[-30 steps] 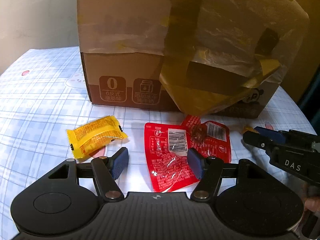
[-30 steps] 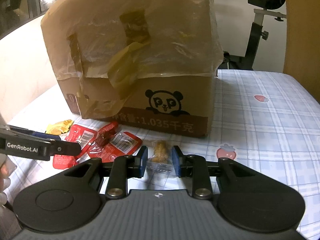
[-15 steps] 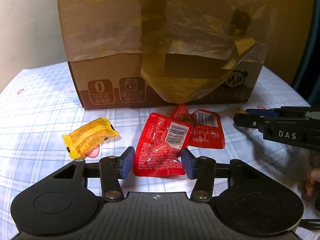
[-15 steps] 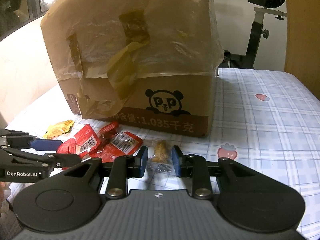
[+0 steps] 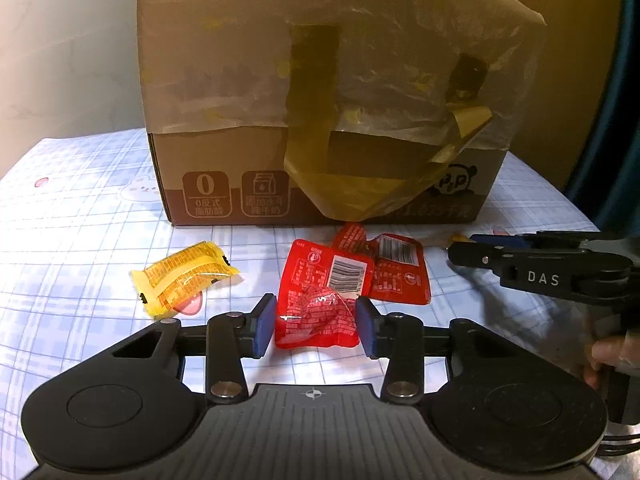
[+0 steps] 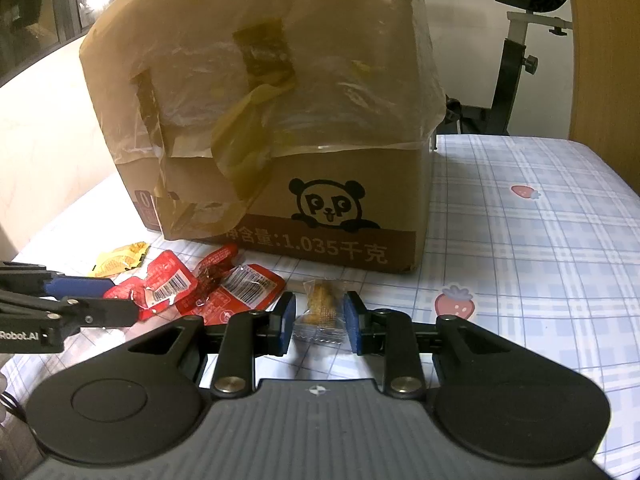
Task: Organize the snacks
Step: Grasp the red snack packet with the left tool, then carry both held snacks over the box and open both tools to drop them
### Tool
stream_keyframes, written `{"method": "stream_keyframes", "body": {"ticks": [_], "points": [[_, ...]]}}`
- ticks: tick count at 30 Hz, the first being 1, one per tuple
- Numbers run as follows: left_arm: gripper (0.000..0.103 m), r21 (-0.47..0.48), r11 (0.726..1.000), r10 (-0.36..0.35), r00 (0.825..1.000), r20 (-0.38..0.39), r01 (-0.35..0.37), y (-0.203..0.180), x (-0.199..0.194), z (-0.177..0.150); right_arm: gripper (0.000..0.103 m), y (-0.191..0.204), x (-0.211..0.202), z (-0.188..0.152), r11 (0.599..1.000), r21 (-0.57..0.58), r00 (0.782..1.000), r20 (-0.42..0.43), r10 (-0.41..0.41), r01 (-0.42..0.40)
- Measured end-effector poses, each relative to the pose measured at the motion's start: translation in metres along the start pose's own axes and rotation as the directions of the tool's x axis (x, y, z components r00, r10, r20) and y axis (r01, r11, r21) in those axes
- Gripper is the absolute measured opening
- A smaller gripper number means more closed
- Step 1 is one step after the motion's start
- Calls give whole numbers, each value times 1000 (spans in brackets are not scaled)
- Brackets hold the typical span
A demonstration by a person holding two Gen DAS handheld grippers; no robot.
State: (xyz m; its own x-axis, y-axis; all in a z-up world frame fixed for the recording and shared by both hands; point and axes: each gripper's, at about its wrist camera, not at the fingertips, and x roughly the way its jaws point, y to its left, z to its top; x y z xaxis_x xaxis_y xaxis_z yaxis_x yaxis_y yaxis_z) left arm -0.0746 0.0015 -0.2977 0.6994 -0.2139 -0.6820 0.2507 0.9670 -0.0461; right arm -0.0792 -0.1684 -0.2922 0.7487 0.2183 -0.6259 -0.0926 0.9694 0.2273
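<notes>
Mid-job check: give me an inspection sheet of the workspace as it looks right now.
Surface: blue checked tablecloth with strawberry prints.
Job's things: red packet between the left fingers; a second red packet behind it, overlapped; yellow packet lying apart to the left; clear-wrapped brown snack between the right fingers.
Clutter: cardboard box with panda print, draped in plastic film and tape.
Grippers: left gripper closed on the red packet; right gripper closing around the clear-wrapped snack, small gaps visible.
Cables: a dark cable at the left view's lower right edge.
Surroundings: exercise bike behind the table.
</notes>
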Motion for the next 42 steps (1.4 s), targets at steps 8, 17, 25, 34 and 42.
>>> {"method": "stream_keyframes", "body": {"ticks": [8,17,25,34,42], "points": [[43,-6,1000,-2,1000,10,2,0,-5,-2,29,-1,0,0,1000,4,1000,2,-3,3],[43,-20,1000,12,1000,9,-12,0,-3,-3,29,-2,0,0,1000,6,1000,3,3,-3],[43,-33,999,7,999,43,-6,2,-10,1,29,1,-4,-1,1000,0,1000,14,-10,10],[43,-63,997,-26,991,133,35,5,-41,10,29,4,-43,1,1000,27,998,67,0,-2],[43,-56,997,-35,977,212,48,5,-64,15,29,13,-75,14,999,37,989,143,24,-30]]}}
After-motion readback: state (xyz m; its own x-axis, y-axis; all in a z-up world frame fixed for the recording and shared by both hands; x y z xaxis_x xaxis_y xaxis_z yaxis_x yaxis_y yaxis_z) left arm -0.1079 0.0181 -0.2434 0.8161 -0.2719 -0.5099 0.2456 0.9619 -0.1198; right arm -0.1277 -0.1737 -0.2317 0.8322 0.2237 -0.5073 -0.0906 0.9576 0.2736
